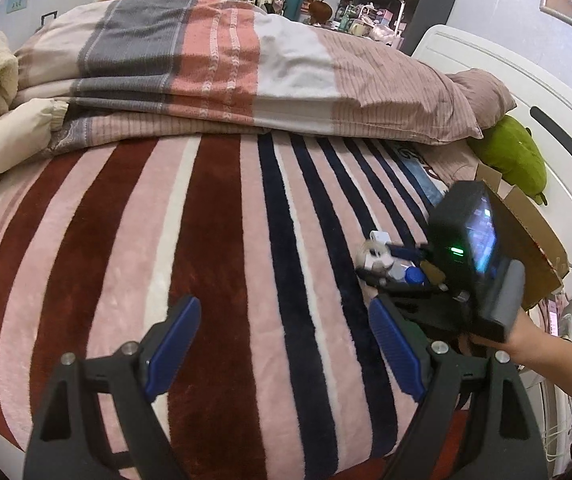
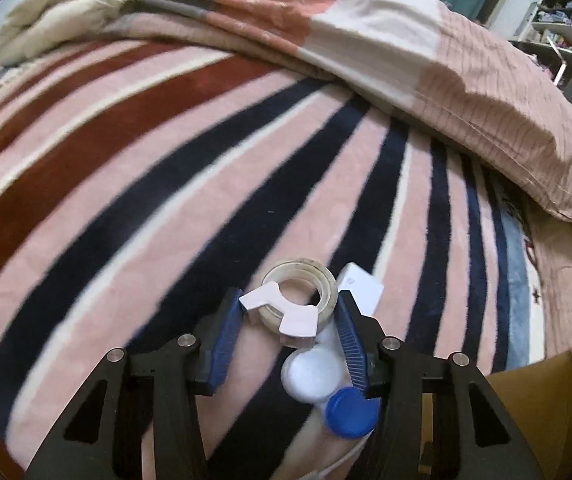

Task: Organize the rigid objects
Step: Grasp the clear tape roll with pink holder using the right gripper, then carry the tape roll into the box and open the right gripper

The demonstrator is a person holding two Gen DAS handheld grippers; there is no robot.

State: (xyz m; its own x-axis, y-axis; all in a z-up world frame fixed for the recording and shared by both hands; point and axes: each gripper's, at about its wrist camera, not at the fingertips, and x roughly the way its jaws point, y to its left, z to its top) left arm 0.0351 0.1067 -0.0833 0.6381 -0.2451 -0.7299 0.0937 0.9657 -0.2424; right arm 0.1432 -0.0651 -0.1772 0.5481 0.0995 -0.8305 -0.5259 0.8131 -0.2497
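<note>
In the right wrist view my right gripper (image 2: pixel 288 302) has its jaws around a roll of clear tape in a pale pink dispenser (image 2: pixel 296 308) on the striped blanket; the left pad touches the dispenser's tab, the right pad lies against the roll. Below it lie a white round cap (image 2: pixel 314 374), a bottle with a blue cap (image 2: pixel 352 412) and a white box (image 2: pixel 362 286). In the left wrist view my left gripper (image 1: pixel 282 326) is open and empty above the blanket. The right gripper (image 1: pixel 390 258) and the small items (image 1: pixel 376 258) show to its right.
A striped blanket (image 1: pixel 214 240) covers the bed. A folded duvet (image 1: pixel 214 64) lies across the back. An open cardboard box (image 1: pixel 534 232) stands at the bed's right edge, beside a green plush toy (image 1: pixel 514 156) and a white headboard (image 1: pixel 526 92).
</note>
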